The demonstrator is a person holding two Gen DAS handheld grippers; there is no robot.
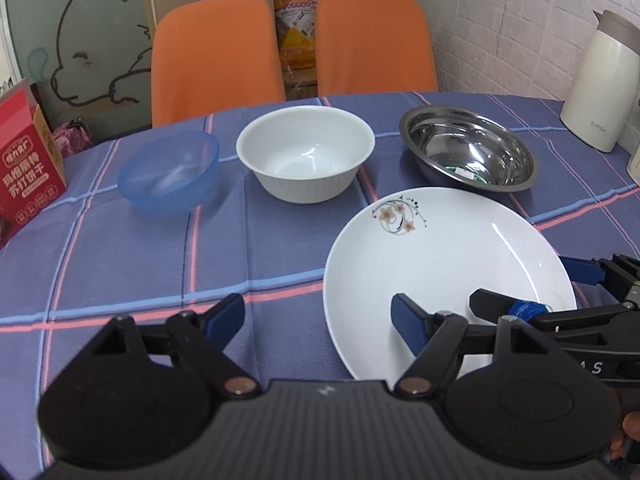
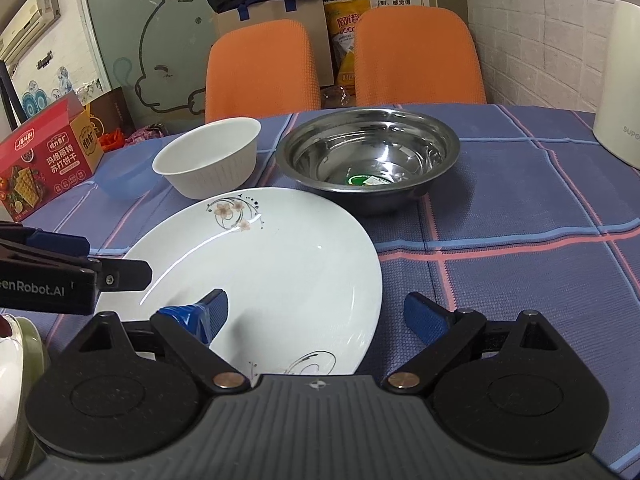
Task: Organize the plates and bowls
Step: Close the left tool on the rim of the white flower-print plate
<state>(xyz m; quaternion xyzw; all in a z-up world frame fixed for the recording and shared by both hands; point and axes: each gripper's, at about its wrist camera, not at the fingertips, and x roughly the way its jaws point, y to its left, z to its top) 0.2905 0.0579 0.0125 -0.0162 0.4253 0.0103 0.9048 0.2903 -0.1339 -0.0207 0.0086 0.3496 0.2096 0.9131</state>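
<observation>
Far left: red cardboard biscuit box (image 1: 28,168) at the table edge.
Surface: blue plaid tablecloth (image 1: 160,264).
Bowl row: translucent blue plastic bowl (image 1: 170,172), white ribbed bowl (image 1: 306,152), shiny steel bowl (image 1: 468,148).
Near right: white flowered plate (image 1: 448,264), flat on the cloth.
Left gripper (image 1: 318,320): jaws apart, straddling the plate's left rim.
Right gripper (image 2: 326,312): jaws apart, straddling its right rim.
Room: two orange chairs (image 1: 216,56), cream kettle (image 1: 600,80) by white brick wall (image 1: 500,24).

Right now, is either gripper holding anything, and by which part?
Nothing is held. The left gripper and right gripper stand open, each straddling a side rim of the white plate, pads apart from it.
</observation>
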